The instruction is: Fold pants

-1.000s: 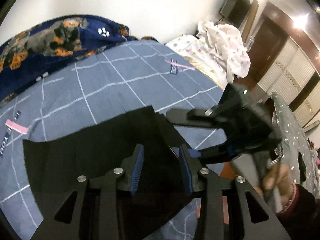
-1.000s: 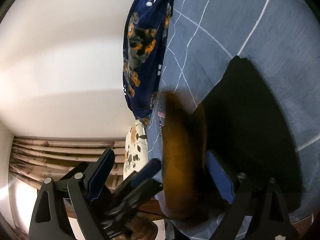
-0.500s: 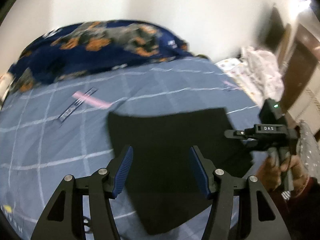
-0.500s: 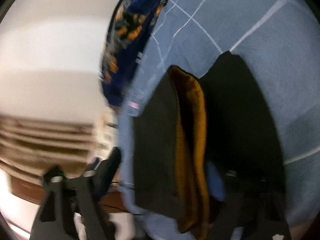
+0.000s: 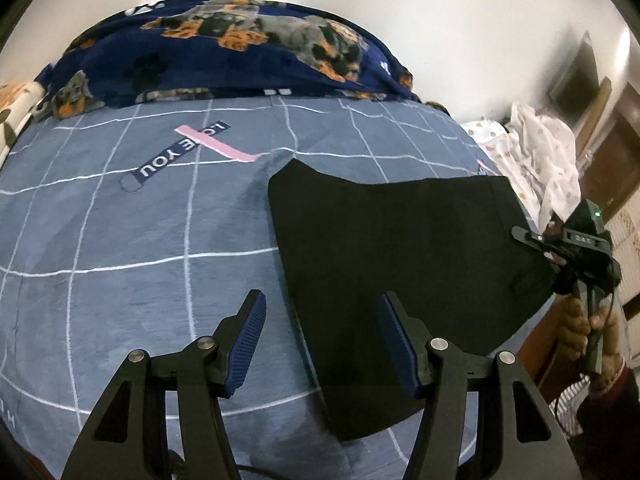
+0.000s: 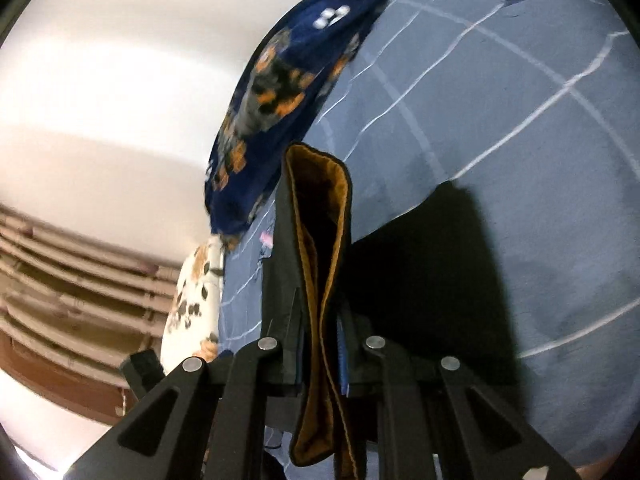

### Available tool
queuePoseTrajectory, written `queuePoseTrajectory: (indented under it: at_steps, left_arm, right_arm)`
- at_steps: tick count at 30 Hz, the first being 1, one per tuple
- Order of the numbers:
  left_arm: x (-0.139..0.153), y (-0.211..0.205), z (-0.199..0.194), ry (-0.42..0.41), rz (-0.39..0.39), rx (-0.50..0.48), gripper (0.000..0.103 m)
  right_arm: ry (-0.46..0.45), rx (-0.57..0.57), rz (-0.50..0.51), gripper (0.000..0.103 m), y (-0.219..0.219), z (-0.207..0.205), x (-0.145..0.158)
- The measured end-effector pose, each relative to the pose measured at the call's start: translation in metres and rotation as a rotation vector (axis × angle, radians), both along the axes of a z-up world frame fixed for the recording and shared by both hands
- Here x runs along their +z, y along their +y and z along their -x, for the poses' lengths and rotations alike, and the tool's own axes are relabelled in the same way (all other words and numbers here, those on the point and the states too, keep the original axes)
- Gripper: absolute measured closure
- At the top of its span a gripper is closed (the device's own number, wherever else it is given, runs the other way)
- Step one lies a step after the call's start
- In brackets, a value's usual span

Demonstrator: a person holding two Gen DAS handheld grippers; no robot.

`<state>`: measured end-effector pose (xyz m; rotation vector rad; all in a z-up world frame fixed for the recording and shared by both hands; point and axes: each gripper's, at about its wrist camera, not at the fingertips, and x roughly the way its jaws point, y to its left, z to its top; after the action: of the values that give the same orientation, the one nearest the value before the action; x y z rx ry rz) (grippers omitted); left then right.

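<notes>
Here the right fingers [image 6: 320, 360] have just closed on the pants [image 6: 320, 264]; left fingers [image 5: 320, 340] gape empty above them.

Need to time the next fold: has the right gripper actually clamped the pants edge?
Yes, shut. The right gripper, whose jaws have just been closing, pinches the black pants' brown-lined edge.

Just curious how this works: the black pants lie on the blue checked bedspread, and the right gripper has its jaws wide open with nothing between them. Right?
Not quite. In the right wrist view the right gripper has just closed on the black pants, pinching an edge with brown lining. The pants do lie on the blue checked bedspread.
</notes>
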<state>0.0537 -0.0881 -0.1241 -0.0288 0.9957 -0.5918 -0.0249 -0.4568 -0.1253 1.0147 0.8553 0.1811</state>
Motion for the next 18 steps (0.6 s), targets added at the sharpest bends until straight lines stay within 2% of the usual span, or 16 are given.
queuePoseTrajectory:
  at_steps: [6, 11, 15, 17, 18]
  left_arm:
    - [-0.009, -0.024, 0.002, 0.003, -0.043, -0.057, 0.042]
    - [-0.021, -0.039, 0.005, -0.001, -0.094, -0.096, 0.042]
    - [-0.022, -0.038, 0.006, 0.015, -0.084, -0.098, 0.042]
    - [-0.018, -0.036, 0.005, 0.018, -0.065, -0.095, 0.042]
    - [-0.016, -0.035, 0.005, 0.020, -0.052, -0.091, 0.042]
  right_arm:
    - [0.051, -0.052, -0.118, 0.090, -0.029, 0.011, -0.035]
    - [0.071, -0.050, -0.083, 0.088, -0.032, 0.013, -0.041]
    - [0.010, -0.140, -0.090, 0.084, -0.053, 0.036, -0.017]
    - [-0.066, -0.139, -0.159, 0.083, -0.058, 0.056, 0.005]
    - [-0.100, -0.105, -0.235, 0.083, -0.054, 0.066, 0.013]
